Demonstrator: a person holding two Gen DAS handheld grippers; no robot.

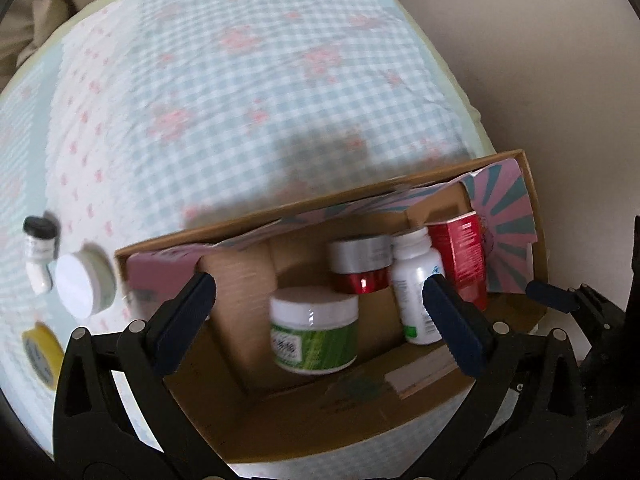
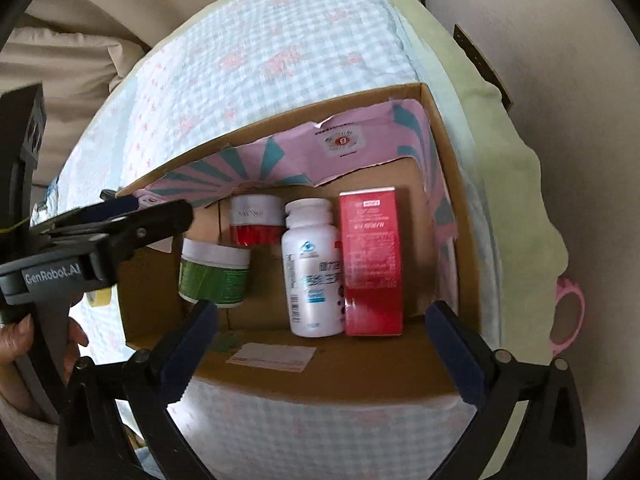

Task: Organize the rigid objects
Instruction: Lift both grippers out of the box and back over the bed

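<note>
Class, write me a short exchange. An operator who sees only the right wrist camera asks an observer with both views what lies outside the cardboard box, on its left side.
Operator: My view shows the cardboard box well, but the other gripper blocks the cloth to its left. Is anything lying there?
Observer: Yes, a white-lidded jar sits on the cloth just outside the box's left wall.
Operator: Is anything else beside that jar?
Observer: A small black-capped bottle sits just beyond the jar, farther from the box.
</note>
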